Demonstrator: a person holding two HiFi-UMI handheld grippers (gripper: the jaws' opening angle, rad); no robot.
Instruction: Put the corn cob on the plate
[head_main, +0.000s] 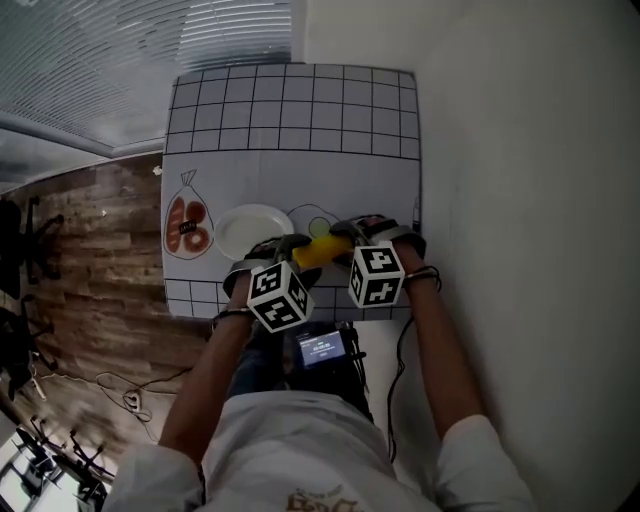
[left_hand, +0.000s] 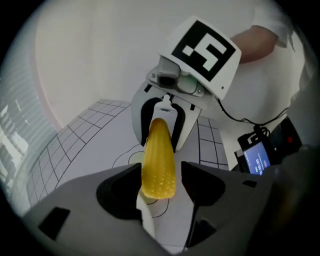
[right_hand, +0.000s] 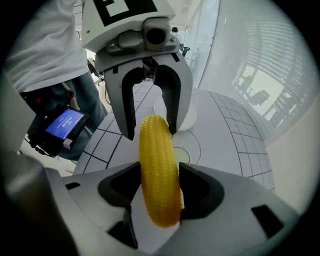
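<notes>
The corn cob (head_main: 318, 250) hangs just above the table (head_main: 300, 120), at its near edge, between the two tools. It is not on the plate (head_main: 226, 236), which sits empty to the left, just beside the left hand-held gripper (head_main: 296, 246).

The right hand-held gripper (head_main: 346, 233) has the cob. In the right gripper view both of its jaws press on the sides of the yellow cob (right_hand: 159, 170), which runs lengthwise out between them, so the right hand-held gripper (right_hand: 160, 187) is clamped on it.

The left hand-held gripper (left_hand: 159, 182) faces it from the other side. In the left gripper view the thinner end of the cob (left_hand: 157, 160) reaches in between its jaws, but they stand wide, with a clear gap on the right side, so this hand-held gripper is open and does not clamp the cob. The right hand-held gripper (left_hand: 162, 125) shows just beyond, at the cob's far end.

Both tools point steeply down at the table. The tabletop is white with a black grid along its far and near parts. A drawn bag (head_main: 187, 224) with red-brown shapes inside lies left of the plate, and a drawn outline with a green spot (head_main: 316, 222) lies just beyond the cob. A small lit screen (head_main: 322, 348) sits at the person's waist, nearer than the marker cubes.
</notes>
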